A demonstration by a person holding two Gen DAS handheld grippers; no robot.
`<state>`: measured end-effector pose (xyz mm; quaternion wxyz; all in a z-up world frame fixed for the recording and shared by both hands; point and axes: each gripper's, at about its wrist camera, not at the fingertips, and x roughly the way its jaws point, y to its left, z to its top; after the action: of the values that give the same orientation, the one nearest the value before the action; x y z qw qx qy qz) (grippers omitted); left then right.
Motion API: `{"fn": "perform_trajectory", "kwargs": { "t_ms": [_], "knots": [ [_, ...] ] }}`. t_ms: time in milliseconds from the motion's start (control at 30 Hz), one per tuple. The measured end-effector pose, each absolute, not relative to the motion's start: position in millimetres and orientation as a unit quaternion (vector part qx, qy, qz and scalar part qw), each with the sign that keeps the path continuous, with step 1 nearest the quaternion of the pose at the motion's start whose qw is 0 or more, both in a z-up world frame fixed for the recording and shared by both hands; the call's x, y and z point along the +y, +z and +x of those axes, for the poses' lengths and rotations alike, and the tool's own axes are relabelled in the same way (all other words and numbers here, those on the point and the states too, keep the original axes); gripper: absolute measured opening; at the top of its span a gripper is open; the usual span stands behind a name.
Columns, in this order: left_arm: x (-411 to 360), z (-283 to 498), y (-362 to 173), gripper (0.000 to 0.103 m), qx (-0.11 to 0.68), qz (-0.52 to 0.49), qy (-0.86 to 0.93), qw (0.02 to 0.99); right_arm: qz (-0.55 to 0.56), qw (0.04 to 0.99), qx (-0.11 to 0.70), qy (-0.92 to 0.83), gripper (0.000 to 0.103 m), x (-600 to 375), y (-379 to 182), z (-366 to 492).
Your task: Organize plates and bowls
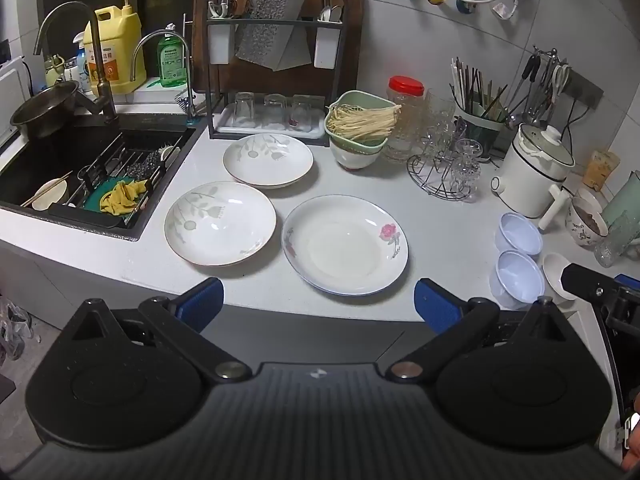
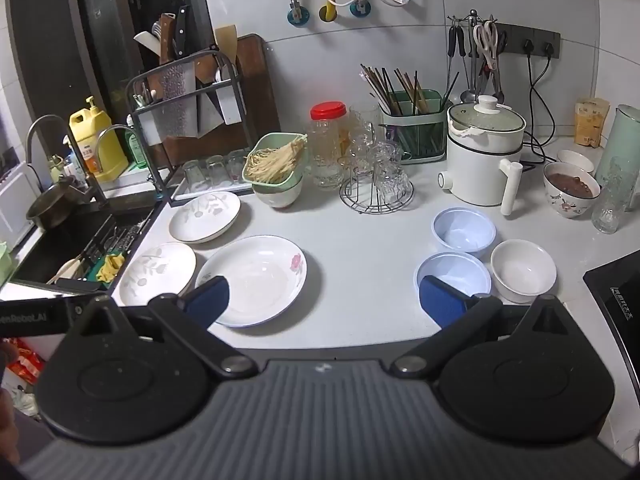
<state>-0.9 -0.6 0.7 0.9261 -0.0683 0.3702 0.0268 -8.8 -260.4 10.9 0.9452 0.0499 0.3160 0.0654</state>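
Right now both grippers hang wide open and empty, left gripper point(image 1: 318, 304) facing the rose plate point(image 1: 345, 245), right gripper point(image 2: 324, 300) nearer the blue bowls point(image 2: 454, 276).

Left gripper point(image 1: 318, 304) & right gripper point(image 2: 324, 300): black plastic bodies, ribbed grey top plate w/ small logo, blue pads point(image 1: 200, 302), silver pivot screws.
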Motion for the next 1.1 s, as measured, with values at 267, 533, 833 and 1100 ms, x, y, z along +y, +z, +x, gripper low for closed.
{"fn": "perform_trajectory", "kwargs": {
  "t_ms": [267, 533, 833, 1100],
  "knots": [
    [-15, 0, 13, 0.103, 0.374, -0.069, 0.023, 0.925, 0.058, 0.945, 0.316, 0.068, 0.103, -264, 12, -11],
    [-7, -2, 4, 0.103, 0.374, -0.059, 0.021, 0.925, 0.060, 0.944, 0.319, 0.066, 0.103, -263, 14, -20],
    [-13, -3, 6, 0.103, 0.373, -0.059, 0.021, 0.926, 0.056, 0.942, 0.323, 0.071, 0.103, -267, 8, -19],
    [-15, 0, 9, 0.103, 0.374, -0.052, 0.030, 0.926, 0.056, 0.945, 0.316, 0.066, 0.103, -272, 13, -10]
  ]
}}
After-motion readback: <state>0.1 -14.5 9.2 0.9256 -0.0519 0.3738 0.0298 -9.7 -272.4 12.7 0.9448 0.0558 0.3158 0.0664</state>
